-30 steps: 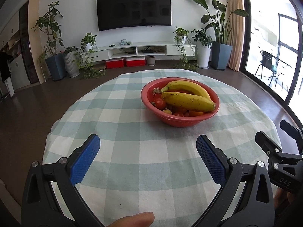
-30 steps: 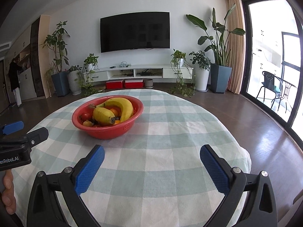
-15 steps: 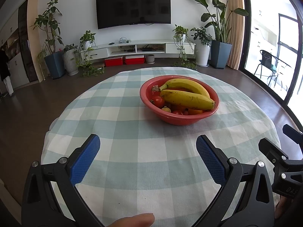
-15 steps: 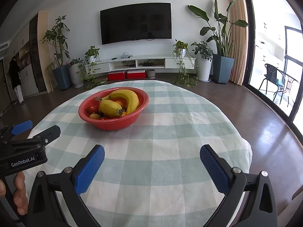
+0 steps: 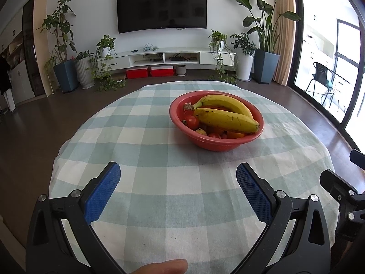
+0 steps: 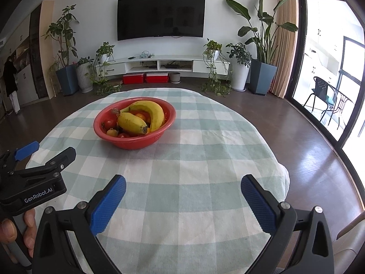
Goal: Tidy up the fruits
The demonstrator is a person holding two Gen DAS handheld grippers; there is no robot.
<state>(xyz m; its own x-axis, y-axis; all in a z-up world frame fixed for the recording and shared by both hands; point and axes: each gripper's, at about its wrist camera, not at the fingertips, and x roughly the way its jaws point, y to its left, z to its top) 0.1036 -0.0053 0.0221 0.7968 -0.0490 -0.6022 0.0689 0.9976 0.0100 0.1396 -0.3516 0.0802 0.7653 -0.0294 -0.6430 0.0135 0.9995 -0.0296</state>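
A red bowl (image 5: 206,142) (image 6: 136,144) stands on the round table with a green-and-white checked cloth (image 5: 159,159) (image 6: 205,159). In it lie two yellow bananas (image 5: 225,119) (image 6: 132,122), red tomatoes (image 5: 191,121) (image 6: 110,122), an orange fruit (image 6: 142,115) and a small brownish fruit (image 5: 200,132). My left gripper (image 5: 178,178) is open above the cloth, well short of the bowl. My right gripper (image 6: 182,190) is open too, with the bowl ahead to its left. Nothing lies between either pair of blue pads.
The left gripper's body (image 6: 34,178) shows at the right wrist view's left edge, held by a hand (image 6: 9,230). Beyond the table are a TV (image 5: 162,6), a low white cabinet (image 5: 164,58), several potted plants and a glass door (image 5: 330,57). A person stands far left (image 6: 11,84).
Both grippers have drawn back and lifted slightly, so the bowl sits a little farther away and more of the table shows. Both jaws stay open.
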